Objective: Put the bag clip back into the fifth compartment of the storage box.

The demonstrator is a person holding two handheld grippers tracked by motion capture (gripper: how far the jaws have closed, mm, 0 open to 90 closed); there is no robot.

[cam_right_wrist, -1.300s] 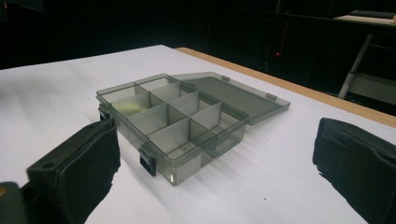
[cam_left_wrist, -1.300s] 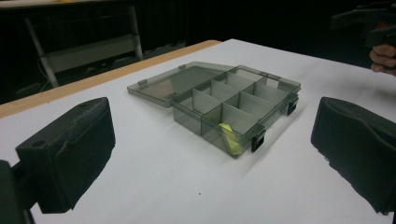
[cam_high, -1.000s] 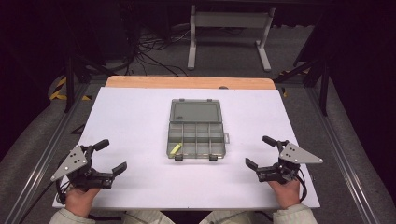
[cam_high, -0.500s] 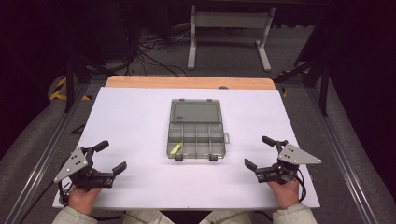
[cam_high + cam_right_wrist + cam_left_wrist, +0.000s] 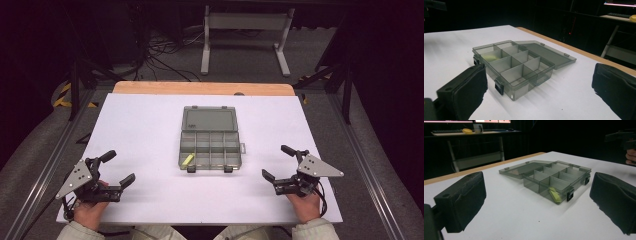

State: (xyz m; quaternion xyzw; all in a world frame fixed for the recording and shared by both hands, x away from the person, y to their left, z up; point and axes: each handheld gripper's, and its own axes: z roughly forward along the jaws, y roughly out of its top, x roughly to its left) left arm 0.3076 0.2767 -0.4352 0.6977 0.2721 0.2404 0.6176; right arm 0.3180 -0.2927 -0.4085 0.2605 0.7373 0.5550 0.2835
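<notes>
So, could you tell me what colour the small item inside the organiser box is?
Yellow item; left gripper view shows it best.

hand-held gripper (image 5: 537,97): jaws apart | organizer box (image 5: 516,67): lid open | yellow item (image 5: 489,57), apparently, inside

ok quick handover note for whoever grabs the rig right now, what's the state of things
Left gripper: open, holding nothing, low over the near-left of the table.
Right gripper: open, holding nothing, near-right.
Compartment box: mid-table, lid folded flat open behind it, both front latches undone.
Yellow piece: lying in the front-left compartment; the other compartments look empty.
Done: box opened.
Left: probably handling the yellow piece or closing the box; neither gripper touches anything.
</notes>
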